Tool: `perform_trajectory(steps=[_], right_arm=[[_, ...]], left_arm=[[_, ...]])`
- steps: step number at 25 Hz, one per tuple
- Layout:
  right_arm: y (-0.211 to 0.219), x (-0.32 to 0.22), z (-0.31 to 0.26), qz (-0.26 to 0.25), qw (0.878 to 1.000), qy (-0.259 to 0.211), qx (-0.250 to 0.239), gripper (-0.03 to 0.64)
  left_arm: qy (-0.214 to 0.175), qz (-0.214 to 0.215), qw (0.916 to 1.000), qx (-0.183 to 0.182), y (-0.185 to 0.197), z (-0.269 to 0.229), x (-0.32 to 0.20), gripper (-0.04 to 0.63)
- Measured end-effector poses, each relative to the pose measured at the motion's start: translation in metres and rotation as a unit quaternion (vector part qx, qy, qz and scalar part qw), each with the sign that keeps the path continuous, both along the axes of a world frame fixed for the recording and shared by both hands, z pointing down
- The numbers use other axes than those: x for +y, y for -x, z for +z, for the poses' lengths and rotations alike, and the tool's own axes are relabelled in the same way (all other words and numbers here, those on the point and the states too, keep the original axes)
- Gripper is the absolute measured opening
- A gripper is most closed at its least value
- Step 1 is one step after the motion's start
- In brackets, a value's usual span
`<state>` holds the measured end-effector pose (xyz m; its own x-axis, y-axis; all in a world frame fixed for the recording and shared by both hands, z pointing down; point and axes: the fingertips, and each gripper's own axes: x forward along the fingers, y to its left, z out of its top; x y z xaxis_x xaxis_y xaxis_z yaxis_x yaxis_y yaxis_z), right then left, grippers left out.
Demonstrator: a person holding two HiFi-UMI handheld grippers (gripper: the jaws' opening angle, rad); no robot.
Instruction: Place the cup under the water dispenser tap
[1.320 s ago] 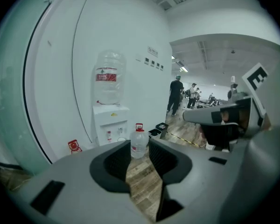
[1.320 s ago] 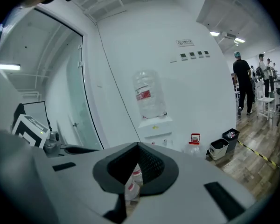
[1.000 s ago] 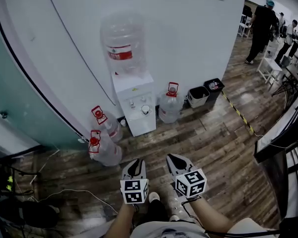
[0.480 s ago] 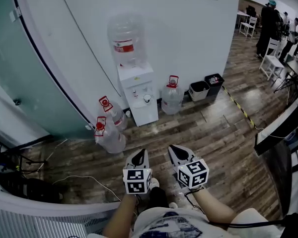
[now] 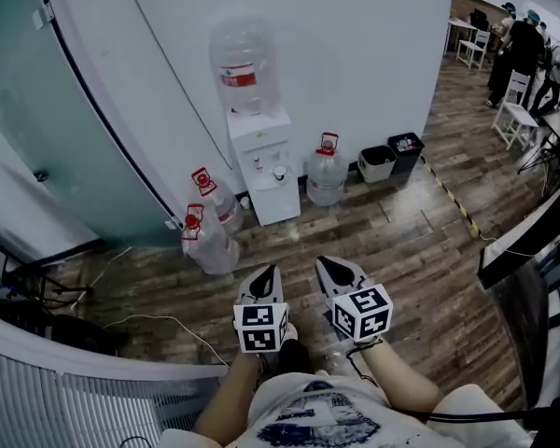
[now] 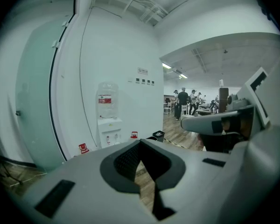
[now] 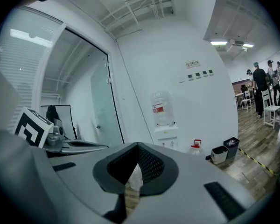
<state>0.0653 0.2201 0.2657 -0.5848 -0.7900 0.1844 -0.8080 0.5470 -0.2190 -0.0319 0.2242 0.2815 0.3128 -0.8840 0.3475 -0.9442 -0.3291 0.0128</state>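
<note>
Left gripper (image 5: 265,272) and right gripper (image 5: 326,262) both pinched shut, empty. Water dispenser (image 5: 264,147) at 12 o'clock; the white blob (image 5: 279,173) by its taps is too tiny to identify.

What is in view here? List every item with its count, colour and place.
water dispenser: one, white, against the wall
dispenser bottle: one, clear with a red label, on top of the dispenser
cup: one, looks white, in the dispenser's tap recess
spare water bottles: three, clear with red caps, on the floor; two left of the dispenser, one right
bins: two, one light and one dark, by the wall right of the dispenser
people: several, dark clothes, far background right
left gripper: one, grey, shut, empty
right gripper: one, grey, shut, empty
</note>
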Motion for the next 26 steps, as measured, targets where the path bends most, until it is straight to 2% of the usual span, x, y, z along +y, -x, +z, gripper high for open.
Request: perform_trajectory(steps=[26], right_arm=[[0.002, -0.003, -0.001, -0.002, 1.0, 0.001, -0.002, 0.02]], left_arm=[[-0.002, -0.016, 0.9998, 0.008, 0.017, -0.005, 0.0, 0.051]])
